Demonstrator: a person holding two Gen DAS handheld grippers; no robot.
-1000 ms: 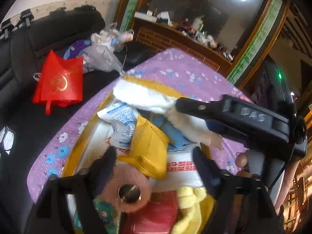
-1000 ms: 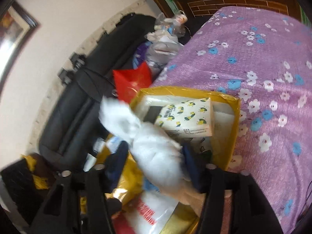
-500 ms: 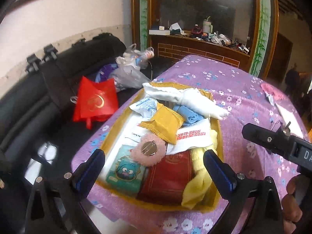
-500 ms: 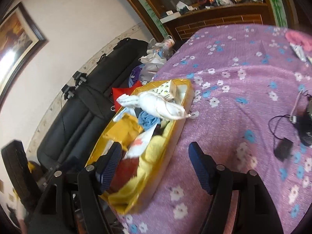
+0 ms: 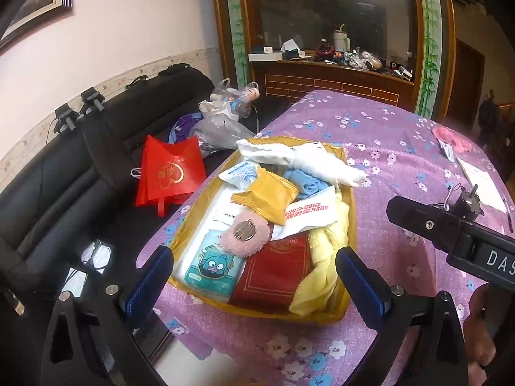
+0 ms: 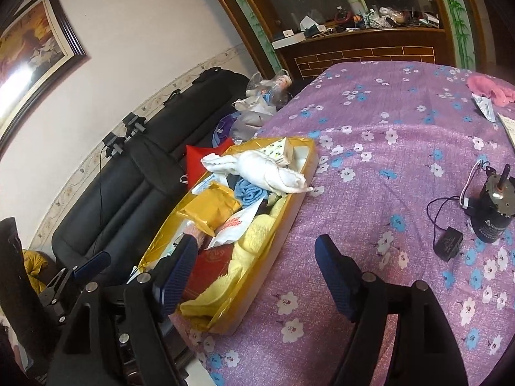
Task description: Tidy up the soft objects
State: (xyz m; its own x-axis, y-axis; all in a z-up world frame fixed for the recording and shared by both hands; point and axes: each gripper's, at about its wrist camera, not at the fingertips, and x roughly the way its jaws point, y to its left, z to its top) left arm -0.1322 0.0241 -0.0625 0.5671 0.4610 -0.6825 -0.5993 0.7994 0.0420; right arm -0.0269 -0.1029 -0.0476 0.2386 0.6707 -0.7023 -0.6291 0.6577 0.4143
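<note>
Left gripper [image 5: 254,276] jaws wide, empty, hovering at the 6 o'clock end of the yellow tray [image 5: 352,212]. Right gripper [image 6: 257,267] jaws wide, empty, over the purple floral cloth [image 6: 386,148]. White soft toy [image 5: 309,160] lies across the tray's 12 o'clock end, atop the blue cloth [image 5: 307,183].

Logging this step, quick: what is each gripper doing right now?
Left gripper: open, holding nothing.
Right gripper: open, holding nothing.

Right gripper [image 6: 257,273]: hovering, jaws gaping wide, holding nothing.
Towel [image 6: 264,173]: lying across tray [image 6: 289,225].
Motor [image 6: 494,215]: standing on desk [image 6: 386,160].
</note>
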